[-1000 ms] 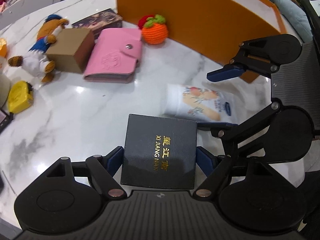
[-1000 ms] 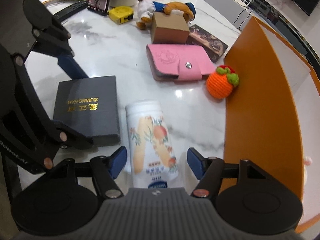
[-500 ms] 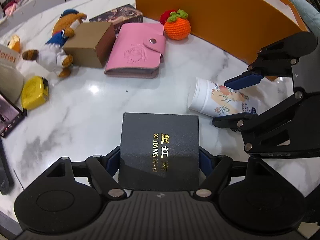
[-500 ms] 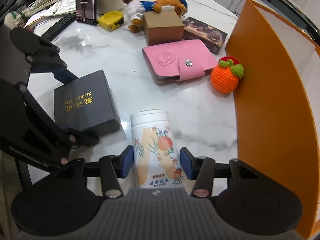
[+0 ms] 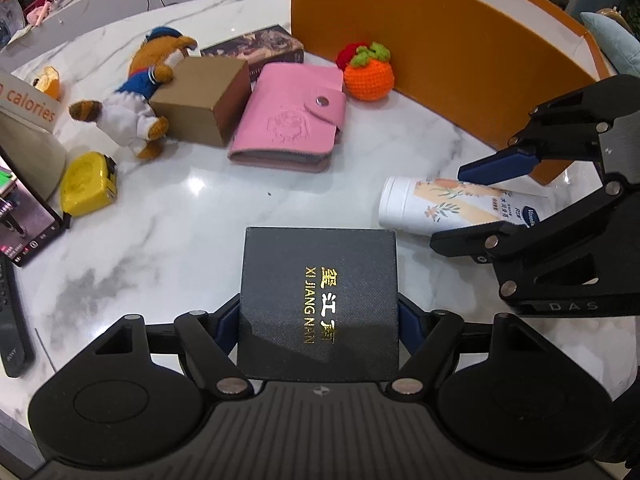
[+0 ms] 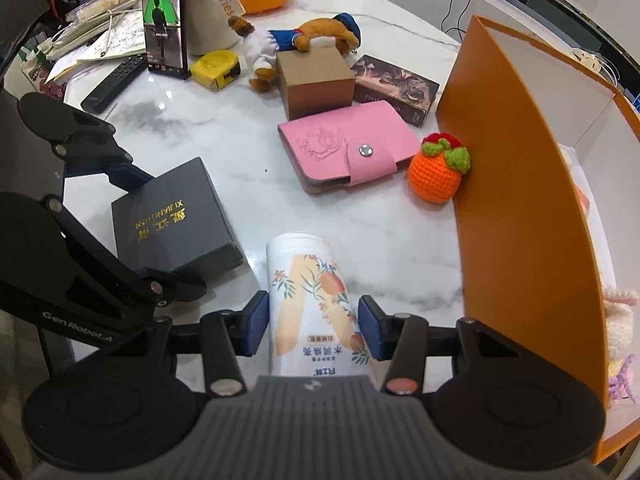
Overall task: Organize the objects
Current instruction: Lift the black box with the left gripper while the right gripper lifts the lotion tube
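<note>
— Bottle (image 6: 310,304) where?
— Lying on the marble table (image 6: 224,128), near the orange box (image 6: 516,208); my right gripper (image 6: 310,322) has just closed onto it.
— And the black box (image 5: 319,300)?
— Left of the bottle; my left gripper (image 5: 319,326) has been closing, fingers at its sides.

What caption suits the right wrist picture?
Right gripper shut on a lying white bottle, beside the black box and orange bin.
</note>
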### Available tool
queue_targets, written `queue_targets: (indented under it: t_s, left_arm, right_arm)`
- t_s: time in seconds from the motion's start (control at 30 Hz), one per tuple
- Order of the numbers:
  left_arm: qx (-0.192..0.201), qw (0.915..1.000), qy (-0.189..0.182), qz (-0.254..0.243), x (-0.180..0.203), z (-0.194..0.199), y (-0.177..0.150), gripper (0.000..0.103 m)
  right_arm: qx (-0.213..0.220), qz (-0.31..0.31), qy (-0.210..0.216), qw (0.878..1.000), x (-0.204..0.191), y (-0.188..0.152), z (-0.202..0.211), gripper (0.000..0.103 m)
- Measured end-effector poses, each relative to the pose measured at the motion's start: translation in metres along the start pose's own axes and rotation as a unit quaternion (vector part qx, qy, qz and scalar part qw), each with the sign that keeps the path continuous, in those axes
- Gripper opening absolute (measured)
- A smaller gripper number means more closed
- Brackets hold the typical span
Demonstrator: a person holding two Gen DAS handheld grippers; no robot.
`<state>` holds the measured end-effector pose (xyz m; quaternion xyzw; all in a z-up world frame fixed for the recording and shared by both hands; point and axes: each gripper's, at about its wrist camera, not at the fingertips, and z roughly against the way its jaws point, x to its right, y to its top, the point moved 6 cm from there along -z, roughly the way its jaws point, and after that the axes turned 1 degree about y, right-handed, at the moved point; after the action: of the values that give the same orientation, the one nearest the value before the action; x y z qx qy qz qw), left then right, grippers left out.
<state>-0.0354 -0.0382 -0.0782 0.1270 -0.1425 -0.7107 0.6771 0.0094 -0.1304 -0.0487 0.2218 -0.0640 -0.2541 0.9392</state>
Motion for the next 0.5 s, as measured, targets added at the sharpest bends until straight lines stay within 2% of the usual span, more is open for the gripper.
queue_targets:
  t_s: [0.17, 0.4, 0.5]
  left_arm:
    - [0.006, 1.0000, 0.006, 0.005, -0.003, 0.008, 0.007, 0.088]
    - [0.012, 0.9997, 0.017, 0.011, -0.011, 0.015, 0.011, 0.088]
    - [0.010, 0.9997, 0.018, 0.015, -0.012, 0.013, 0.010, 0.088]
  right_arm:
    - [0.011, -0.013, -0.002, 1.000, 0.002, 0.009, 0.006, 0.048]
    - [0.016, -0.022, 0.008, 1.000, 0.005, 0.015, 0.012, 0.039]
    - [-0.007, -0.014, 0.012, 1.000, 0.002, 0.007, 0.003, 0.028]
